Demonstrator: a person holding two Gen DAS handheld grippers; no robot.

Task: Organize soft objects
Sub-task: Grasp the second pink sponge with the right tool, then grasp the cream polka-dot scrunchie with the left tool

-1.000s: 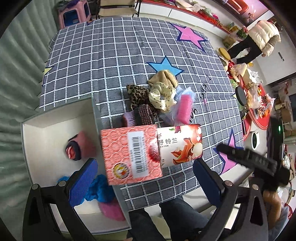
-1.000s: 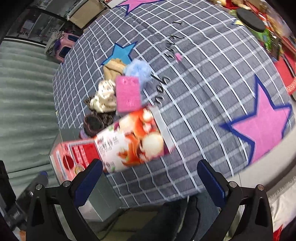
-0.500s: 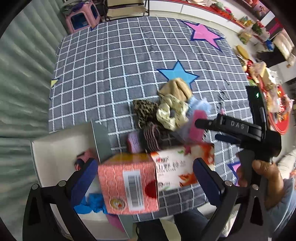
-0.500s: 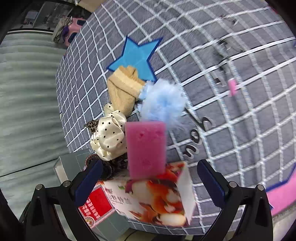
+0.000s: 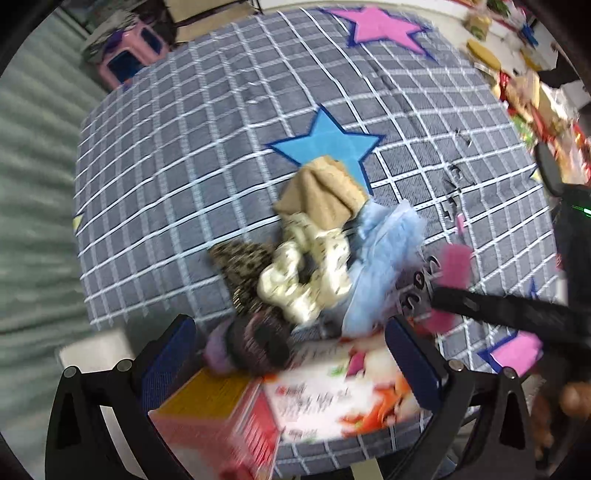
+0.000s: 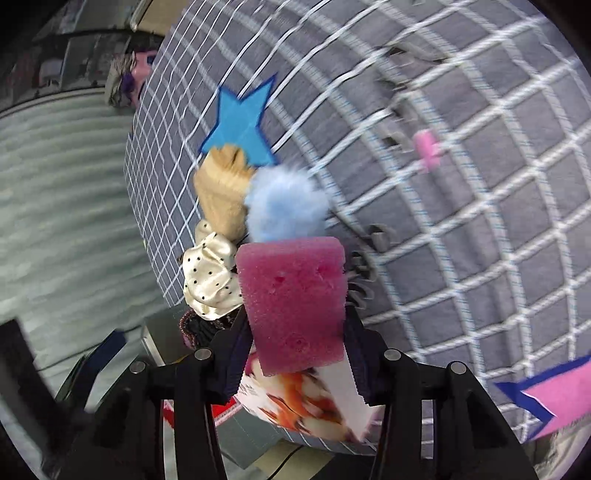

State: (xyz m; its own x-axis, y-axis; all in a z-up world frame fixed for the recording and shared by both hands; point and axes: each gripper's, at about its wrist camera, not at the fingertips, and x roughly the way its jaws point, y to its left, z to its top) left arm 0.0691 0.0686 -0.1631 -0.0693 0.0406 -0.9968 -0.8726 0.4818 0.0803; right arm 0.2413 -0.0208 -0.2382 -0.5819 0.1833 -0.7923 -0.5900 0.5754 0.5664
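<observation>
My right claw point(image 6: 295, 332) has just closed on the pink sponge point(image 6: 293, 302); squeezed foam could slip free over the table's near edge point(image 6: 325, 445).

The bench cloth point(image 5: 192, 177) is grey with a white grid, set with a blue star point(image 5: 325, 142) and pink stars point(image 5: 384, 29) edged in dark blue. On it lie a tan knit piece point(image 5: 321, 195), a cream scrunchie point(image 5: 306, 277) with small black dots, a leopard-print scrunchie point(image 5: 240, 266) in brown and black, a pale blue fluffy piece point(image 5: 380, 251), a dark maroon scrunchie point(image 5: 258, 339) and a magenta-pink sponge point(image 6: 295, 302). The carton point(image 5: 332, 398) is white with red and orange pictures and a red patterned end, and the gripper pads point(image 5: 168, 354) are blue on black frames.
</observation>
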